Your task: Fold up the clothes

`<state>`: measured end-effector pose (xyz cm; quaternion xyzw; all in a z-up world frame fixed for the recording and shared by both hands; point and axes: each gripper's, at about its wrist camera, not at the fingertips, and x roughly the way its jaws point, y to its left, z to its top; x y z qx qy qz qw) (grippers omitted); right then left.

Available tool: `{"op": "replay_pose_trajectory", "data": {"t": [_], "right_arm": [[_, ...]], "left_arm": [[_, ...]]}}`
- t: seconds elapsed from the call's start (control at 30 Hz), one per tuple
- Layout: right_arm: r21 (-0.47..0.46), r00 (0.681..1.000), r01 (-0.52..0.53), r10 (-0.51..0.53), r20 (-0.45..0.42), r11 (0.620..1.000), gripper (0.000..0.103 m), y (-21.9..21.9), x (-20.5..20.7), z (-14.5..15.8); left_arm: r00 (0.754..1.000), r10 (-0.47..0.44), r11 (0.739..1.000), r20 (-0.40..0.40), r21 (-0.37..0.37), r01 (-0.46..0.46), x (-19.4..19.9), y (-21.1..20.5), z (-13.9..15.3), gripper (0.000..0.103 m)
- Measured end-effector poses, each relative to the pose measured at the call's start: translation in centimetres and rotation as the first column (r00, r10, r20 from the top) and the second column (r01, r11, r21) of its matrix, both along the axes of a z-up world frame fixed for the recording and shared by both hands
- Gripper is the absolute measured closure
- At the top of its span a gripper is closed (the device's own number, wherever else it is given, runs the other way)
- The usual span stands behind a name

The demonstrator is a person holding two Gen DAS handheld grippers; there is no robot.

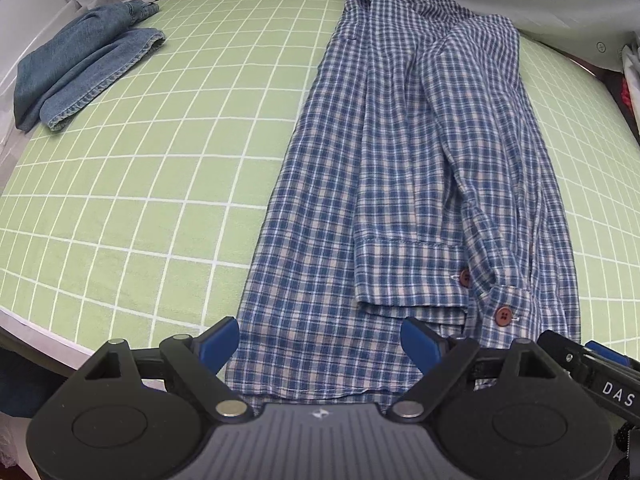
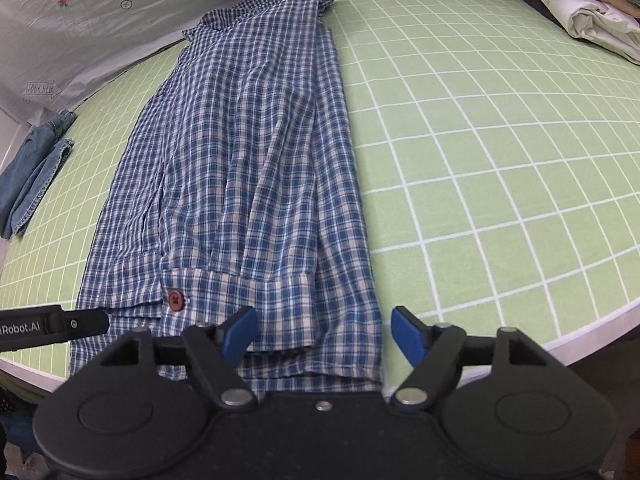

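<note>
A blue and white plaid shirt (image 1: pixel 400 160) lies lengthwise on the green grid mat (image 1: pixel 140 200), sides and sleeves folded inward, cuffs with red buttons near the hem. It also shows in the right wrist view (image 2: pixel 240 160). My left gripper (image 1: pixel 320 344) is open over the hem's left part, its blue pads (image 1: pixel 222 340) straddling the cloth. My right gripper (image 2: pixel 324 336) is open over the hem's right part. Neither holds anything. The right gripper's body (image 1: pixel 592 368) shows at the left wrist view's right edge.
Folded blue jeans (image 1: pixel 80 68) lie at the mat's far left, also in the right wrist view (image 2: pixel 32 172). A pile of light clothes (image 2: pixel 592 4) sits at the far right. A white printed sheet (image 2: pixel 80 20) rises behind the mat. The mat's near edge (image 2: pixel 580 332) runs below the grippers.
</note>
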<state>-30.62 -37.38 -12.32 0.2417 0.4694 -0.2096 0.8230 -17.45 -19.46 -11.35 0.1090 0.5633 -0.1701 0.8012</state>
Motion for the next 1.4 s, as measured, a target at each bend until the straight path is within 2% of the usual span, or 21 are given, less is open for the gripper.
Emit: {"op": "replay_pose_trajectory", "data": {"t": [0.2,0.33,0.5,0.73,0.8,0.87,0.9,0.97,1.0,1.07,1.13,1.17,1.23,1.33,1.4], "right_arm": [[-0.008,1.0,-0.003,0.003,-0.03,1.0,0.018,1.0,0.1,-0.4],[-0.028,0.999,-0.008,0.006,-0.049,1.0,0.007,1.8,0.3,-0.9],[-0.065,0.997,-0.019,0.015,-0.074,0.998,0.003,2.7,0.7,-1.3],[-0.122,0.994,-0.035,0.022,-0.11,0.992,0.001,3.7,1.1,-1.6],[-0.121,0.994,-0.03,0.017,-0.109,0.992,0.001,3.7,1.1,-1.6],[-0.12,0.994,-0.033,0.02,-0.107,0.992,0.004,3.8,1.1,-1.5],[-0.121,0.995,-0.039,0.027,-0.101,0.992,0.008,4.0,1.1,-1.4],[-0.123,0.995,-0.061,0.05,-0.089,0.991,0.019,4.3,1.2,-1.2],[-0.128,0.994,-0.078,0.067,-0.089,0.989,0.026,4.5,1.2,-1.0],[-0.136,0.991,-0.111,0.1,-0.084,0.984,0.038,4.8,1.3,-0.8],[-0.134,0.989,-0.139,0.13,-0.075,0.981,0.062,4.9,1.6,-0.6],[-0.124,0.988,-0.149,0.141,-0.068,0.981,0.069,4.8,1.7,-0.4],[-0.104,0.987,-0.159,0.155,-0.053,0.982,0.091,4.6,1.8,-0.1],[-0.065,0.991,-0.133,0.134,0.003,0.989,0.096,3.7,1.5,1.3],[-0.05,0.992,-0.12,0.122,0.042,0.992,0.096,3.0,1.4,2.5]], "left_arm": [[0.999,-0.022,0.999,-0.028,0.025,0.022,0.2,0.6,-1.2,0.015],[0.998,-0.046,0.998,-0.052,0.027,0.048,0.2,0.6,-1.9,0.015],[0.995,-0.079,0.995,-0.06,0.051,0.083,0.1,0.4,-2.6,0.015],[0.993,-0.105,0.993,-0.044,0.043,0.107,-0.1,0.6,-2.7,0.009],[0.993,-0.116,0.992,-0.034,0.037,0.117,-0.4,0.6,-2.6,0.012],[0.991,-0.128,0.991,-0.027,0.027,0.129,-0.6,0.6,-2.3,0.022],[0.991,-0.135,0.991,-0.025,0.02,0.136,-0.7,0.6,-2.1,0.026],[0.989,-0.149,0.989,-0.02,0.008,0.149,-0.8,0.5,-1.8,0.043],[0.988,-0.156,0.988,-0.017,0.001,0.156,-0.9,0.5,-1.6,0.048],[0.985,-0.169,0.986,-0.012,-0.011,0.169,-1.1,0.4,-1.3,0.075],[0.984,-0.178,0.984,-0.011,-0.026,0.178,-1.2,0.4,-1.0,0.089],[0.985,-0.168,0.985,-0.024,-0.042,0.167,-1.0,0.5,-1.0,0.096],[0.989,-0.138,0.987,-0.051,-0.092,0.132,-0.2,0.7,-0.5,0.098],[0.991,-0.096,0.983,-0.088,-0.162,0.081,0.9,0.8,0.4,0.099],[0.994,-0.084,0.977,-0.075,-0.201,0.067,1.2,0.3,1.7,0.099]]}}
